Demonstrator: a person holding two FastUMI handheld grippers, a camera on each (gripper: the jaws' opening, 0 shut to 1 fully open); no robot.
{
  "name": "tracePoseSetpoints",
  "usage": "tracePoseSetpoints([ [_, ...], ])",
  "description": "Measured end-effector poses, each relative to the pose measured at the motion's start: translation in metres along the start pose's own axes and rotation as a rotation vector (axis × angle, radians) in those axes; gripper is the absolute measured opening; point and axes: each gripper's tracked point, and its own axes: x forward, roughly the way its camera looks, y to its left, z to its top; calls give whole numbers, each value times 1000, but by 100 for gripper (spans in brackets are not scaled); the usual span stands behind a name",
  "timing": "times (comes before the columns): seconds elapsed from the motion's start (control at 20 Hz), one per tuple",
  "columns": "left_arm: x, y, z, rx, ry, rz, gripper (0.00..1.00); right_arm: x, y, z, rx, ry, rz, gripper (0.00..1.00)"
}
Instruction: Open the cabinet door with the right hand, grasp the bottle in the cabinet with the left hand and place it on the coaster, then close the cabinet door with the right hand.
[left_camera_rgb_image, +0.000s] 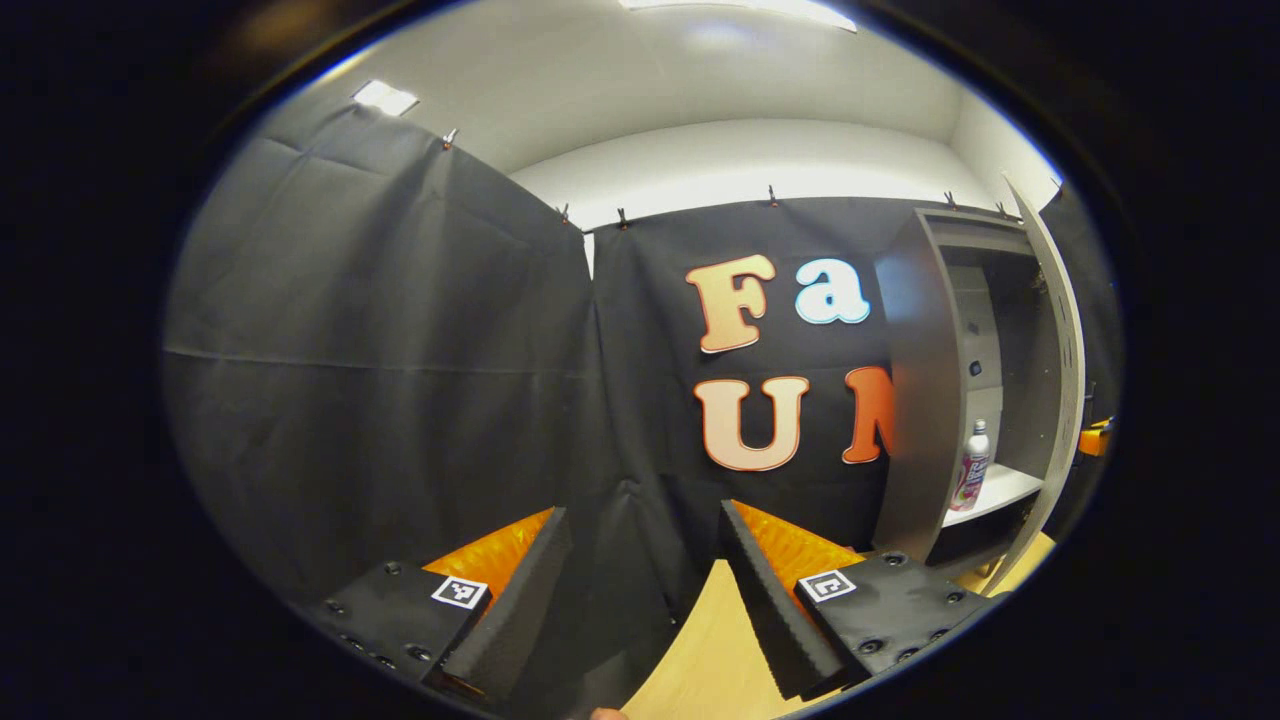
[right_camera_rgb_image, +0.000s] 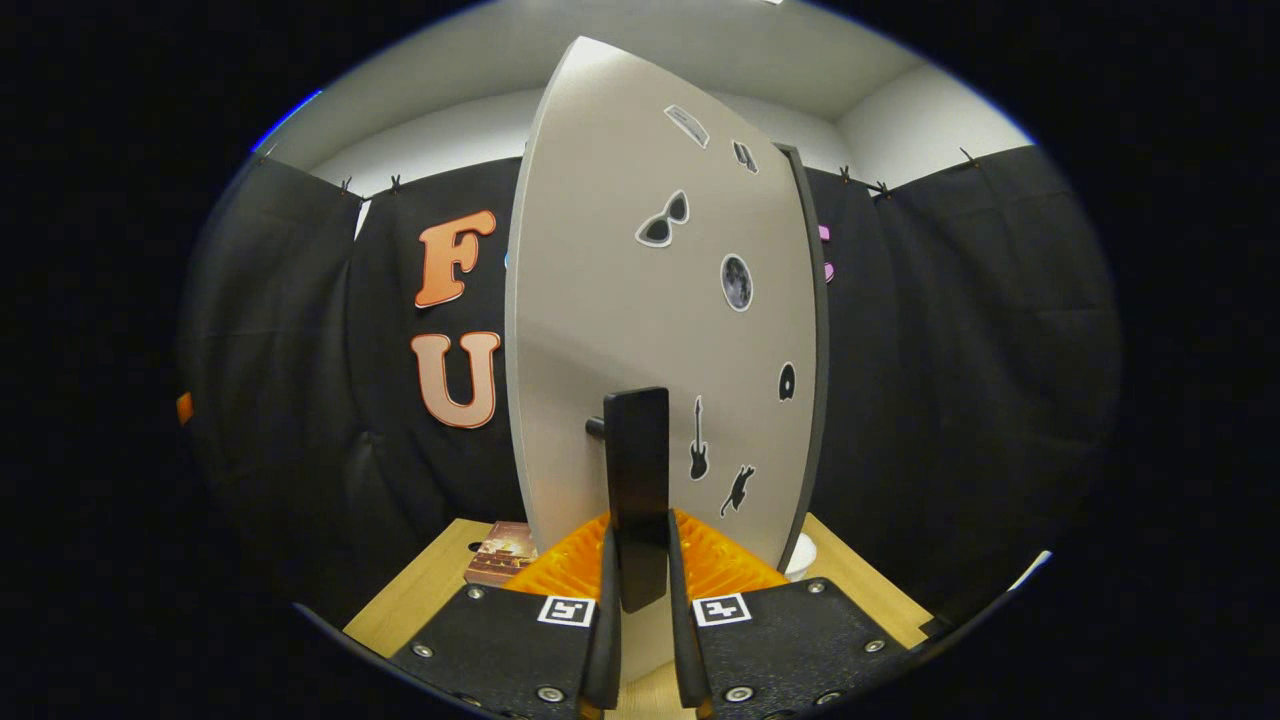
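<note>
1. In the right gripper view, the right gripper (right_camera_rgb_image: 640, 560) is closed on the door handle (right_camera_rgb_image: 637, 470), a dark flat bar whose long axis runs vertically, with both fingers pressing its lower end from either side.
2. The handle stands off the pale cabinet door (right_camera_rgb_image: 600, 320) on a short peg at its left. The door is swung open and its face carries small stickers: sunglasses, a round disc, a guitar and a cat.
3. At the door's foot on the wooden table (right_camera_rgb_image: 420, 590) lies a brown coaster (right_camera_rgb_image: 497, 553), to the left of the gripper; a small white object shows at the door's lower right edge.
4. In the left gripper view, the left gripper (left_camera_rgb_image: 645, 590) is wide open and holds nothing, its fingers well apart above the table edge.
5. Far right in that view the cabinet (left_camera_rgb_image: 925, 400) stands open, its door seen edge-on.
6. The bottle (left_camera_rgb_image: 972, 467) stands upright on the white shelf (left_camera_rgb_image: 1005, 488) inside, long axis vertical, white cap pointing up, well away from the left gripper.
</note>
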Motion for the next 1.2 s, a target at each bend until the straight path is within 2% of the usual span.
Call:
tracePoseSetpoints([
  [0.35,-11,-63,14,1,-13,-66,99,-19,-24,1,-18,14,-49,21],
  [0.45,-15,-83,21,-6,-20,-83,99,-16,-36,0,-35,14,-71,11],
  [0.85,-40,-151,28,-14,-16,-135,99,-22,-63,-2,-11,15,-149,1],
  [0.95,-43,-167,30,-15,-15,-140,99,-22,-68,-2,-6,15,-153,1],
  [1.2,-52,-208,25,-14,6,-162,97,-21,-63,-3,30,16,-91,1],
])
